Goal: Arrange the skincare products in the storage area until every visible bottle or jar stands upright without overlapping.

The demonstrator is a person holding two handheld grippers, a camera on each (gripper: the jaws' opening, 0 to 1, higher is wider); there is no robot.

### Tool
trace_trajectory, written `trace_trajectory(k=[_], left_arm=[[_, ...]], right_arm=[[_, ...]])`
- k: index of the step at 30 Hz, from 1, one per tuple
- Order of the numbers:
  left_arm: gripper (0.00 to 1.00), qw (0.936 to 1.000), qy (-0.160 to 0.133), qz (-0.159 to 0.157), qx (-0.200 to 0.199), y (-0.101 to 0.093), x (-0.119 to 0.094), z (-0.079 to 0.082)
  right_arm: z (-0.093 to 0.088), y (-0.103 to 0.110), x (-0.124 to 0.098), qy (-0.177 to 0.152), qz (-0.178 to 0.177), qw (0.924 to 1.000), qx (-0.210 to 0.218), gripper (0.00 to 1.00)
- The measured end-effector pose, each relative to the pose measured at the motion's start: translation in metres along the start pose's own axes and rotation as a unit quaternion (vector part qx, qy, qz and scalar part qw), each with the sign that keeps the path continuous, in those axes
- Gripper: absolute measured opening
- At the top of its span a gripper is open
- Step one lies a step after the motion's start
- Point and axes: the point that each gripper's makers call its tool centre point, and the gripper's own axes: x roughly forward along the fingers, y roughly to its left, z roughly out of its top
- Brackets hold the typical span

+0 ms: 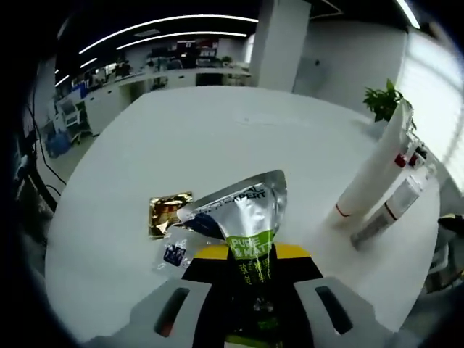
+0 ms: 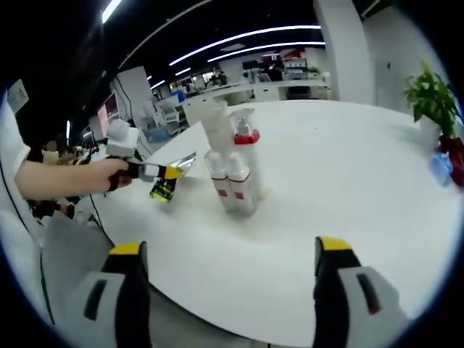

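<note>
silver foil sachet (image 1: 246, 217), pinched in our left gripper (image 1: 250, 286) at six o'clock, looks light, limp and slippery, best held by its sealed edge; our right gripper (image 2: 228, 290) hangs released, bottles (image 2: 233, 177) at twelve.

The silver sachet (image 1: 246, 210) looked like crinkled, glossy foil, as did the small gold packet (image 1: 168, 210) at its nine o'clock. The white tube (image 1: 373, 170) appeared smooth matt plastic, and the desk (image 1: 217, 138) a smooth, faintly sheened white.
</note>
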Motion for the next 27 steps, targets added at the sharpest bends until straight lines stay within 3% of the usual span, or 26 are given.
trace_trajectory(k=[14,27], left_arm=[[0.16,0.9971,-0.038,-0.062,0.023,-0.044,-0.056,-0.002],[0.16,0.9922,-0.056,-0.089,0.067,-0.068,-0.096,-0.002]], right_arm=[[0.007,0.019,-0.005,-0.015,0.021,0.9997,-0.004,0.91],[0.019,0.046,-0.006,-0.033,0.062,0.9975,-0.01,0.8]])
